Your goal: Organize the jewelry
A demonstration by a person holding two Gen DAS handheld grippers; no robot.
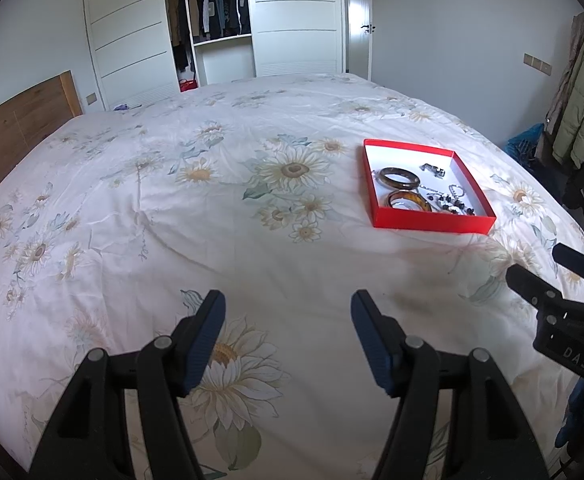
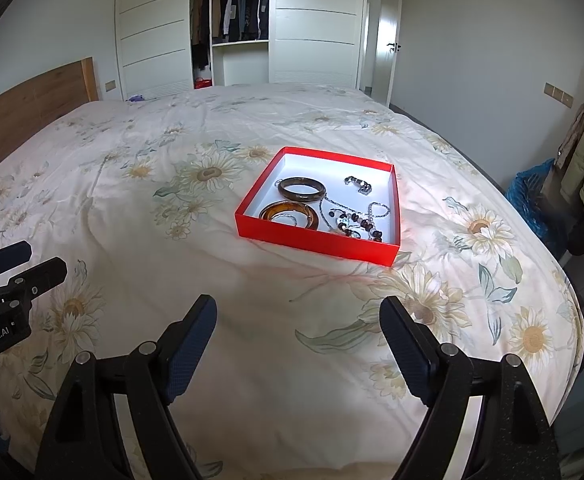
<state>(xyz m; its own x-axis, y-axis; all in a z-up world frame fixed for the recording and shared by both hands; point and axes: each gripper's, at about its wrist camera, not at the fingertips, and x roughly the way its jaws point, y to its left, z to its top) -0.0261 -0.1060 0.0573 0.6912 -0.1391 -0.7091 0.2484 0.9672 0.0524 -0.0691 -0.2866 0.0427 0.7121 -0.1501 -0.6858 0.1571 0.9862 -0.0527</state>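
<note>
A bedroom with white walls, an open wardrobe (image 1: pixel 212 20) full of hanging clothes at the far end, and a wide bed (image 1: pixel 172 208) under a pale sunflower-print cover fills both views.

From the left wrist camera, the left gripper (image 1: pixel 288 312) hangs over the bed's near edge with its blue-padded fingers spread well apart, nothing between them. A shallow red box (image 1: pixel 432 224) lies flat on the cover toward the bed's right side. Inside it sit a dark bangle (image 1: pixel 399 178), an amber bangle (image 1: pixel 410 201) just nearer, a small silver piece (image 1: pixel 433 170) toward the far wall of the box, and a tangle of beaded strands (image 1: pixel 450 202) at its near right corner. The right gripper (image 1: pixel 540 266) shows at the right edge, its fingers parted by a narrow gap.

From the right wrist camera, the right gripper (image 2: pixel 298 316) is likewise spread wide and empty above the near edge. The red box (image 2: pixel 316 240) lies ahead, with the dark bangle (image 2: pixel 302 189), amber bangle (image 2: pixel 290 214), silver piece (image 2: pixel 359 185) and beaded strands (image 2: pixel 356 222) all inside it. The left gripper (image 2: pixel 36 262) pokes in from the left edge. A wooden headboard (image 2: pixel 32 96) runs along the bed's left side.
</note>
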